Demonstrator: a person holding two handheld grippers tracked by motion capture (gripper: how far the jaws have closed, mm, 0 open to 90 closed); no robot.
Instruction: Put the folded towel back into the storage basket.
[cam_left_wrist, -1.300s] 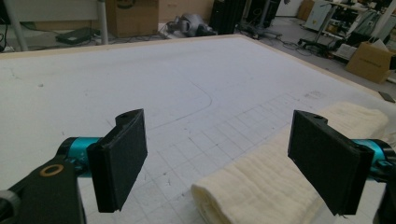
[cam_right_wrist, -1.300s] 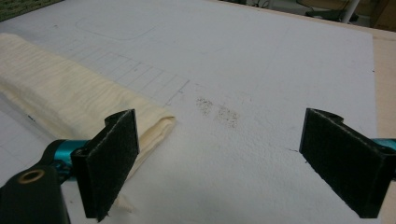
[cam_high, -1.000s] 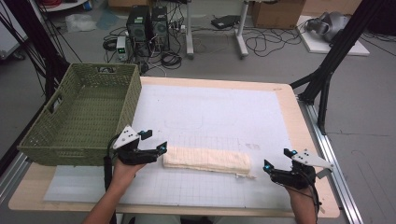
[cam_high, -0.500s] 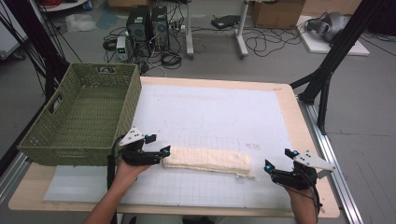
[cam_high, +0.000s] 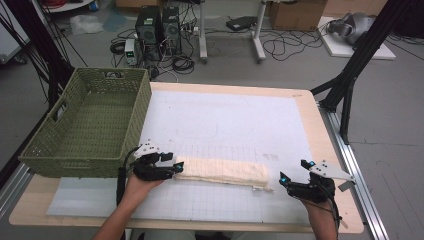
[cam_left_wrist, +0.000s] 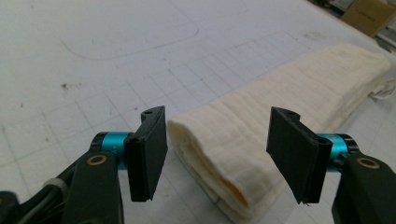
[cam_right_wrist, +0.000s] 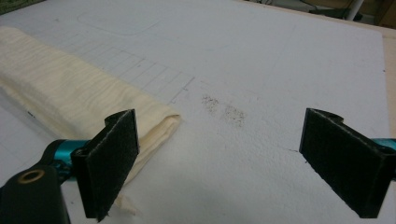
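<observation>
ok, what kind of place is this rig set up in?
Probably a lab or workshop, not a home: black desktop computer towers with tangled cables on the grey floor, brown cardboard boxes behind, and a white gridded mat covering the wooden table.

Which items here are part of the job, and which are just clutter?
In play:
- folded cream towel, on the white mat
- left gripper, jaws just been closing around the towel's end, pads not yet pressing
- right gripper, open beside the towel's other end
- green basket, probably

Lying about:
- computer towers, cables, cardboard box on the floor
</observation>
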